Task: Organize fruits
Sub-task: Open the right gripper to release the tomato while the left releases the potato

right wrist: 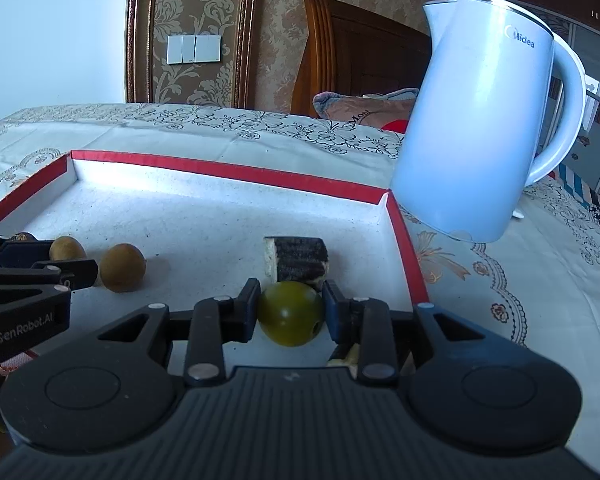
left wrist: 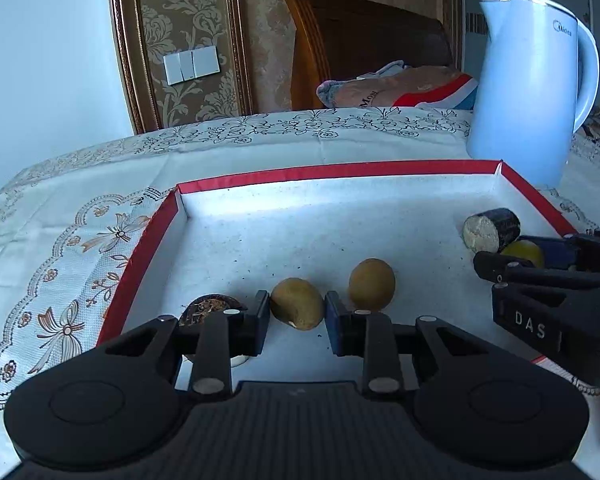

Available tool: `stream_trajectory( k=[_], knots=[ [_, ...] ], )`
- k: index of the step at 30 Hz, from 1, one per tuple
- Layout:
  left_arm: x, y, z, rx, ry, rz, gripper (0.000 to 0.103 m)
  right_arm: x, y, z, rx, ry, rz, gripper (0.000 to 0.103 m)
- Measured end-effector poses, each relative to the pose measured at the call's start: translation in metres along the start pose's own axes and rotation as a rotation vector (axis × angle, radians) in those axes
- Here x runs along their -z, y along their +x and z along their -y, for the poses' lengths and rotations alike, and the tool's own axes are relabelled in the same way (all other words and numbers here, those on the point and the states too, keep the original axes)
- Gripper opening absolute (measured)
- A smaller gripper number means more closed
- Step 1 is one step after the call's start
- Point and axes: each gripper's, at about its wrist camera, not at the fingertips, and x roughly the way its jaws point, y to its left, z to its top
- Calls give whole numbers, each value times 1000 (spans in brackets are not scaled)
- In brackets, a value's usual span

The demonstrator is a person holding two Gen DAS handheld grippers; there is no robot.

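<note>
We hold both grippers low over a shallow cardboard tray with red rim and white speckled floor [left wrist: 148,240], which sits on a table covered by a cream cloth printed with flowers and bows [left wrist: 72,216].

Our left gripper [left wrist: 297,316] has its two black fingers on either side of a small tan-brown oval fruit [left wrist: 297,303]. The fingers look closed against its sides, though a thin gap may show on the right one, so we read it as a grip without being fully certain. A second tan-brown round fruit [left wrist: 371,285] lies on the tray floor just beyond and to the right of the held one, apart from it. Behind the left finger a dark, round, rough-skinned object [left wrist: 204,308] is partly hidden; we cannot tell what it is.

Our right gripper [right wrist: 289,312] is clamped on a smooth olive-green round fruit [right wrist: 290,312], both finger pads pressing its sides, low over the near right part of the tray. Just behind that fruit lies a short cylinder piece with dark striped skin and pale cut ends [right wrist: 298,259], on its side, near the tray's right wall.

Beyond the tray's far right corner stands a pale blue electric kettle with a curved handle [right wrist: 480,120], upright on the cloth.
</note>
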Motion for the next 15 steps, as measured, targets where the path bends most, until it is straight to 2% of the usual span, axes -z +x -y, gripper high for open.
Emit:
stream_trajectory(
  k=[4,8,11,12,14,15],
  knots=[
    [0,0,-1,-1,-3,-1,29,1,-3,3,-22,25,3,43],
    [0,-1,-1,-2,-3,0,29,1,-5,3,-28,35,11,46],
    [1,-1,-2,-3,-1,-1,30,2,-8,4,-37,55,20,56],
    [1,-2,-2,1,-3,-1,31,2,-10,5,-35,59,26,60],
    [1,-3,-3,16,-8,-2,35,3,-13,6,-37,68,41,61],
    [2,-4,-4,26,-12,-4,41,3,-15,7,-41,73,46,63]
  ],
)
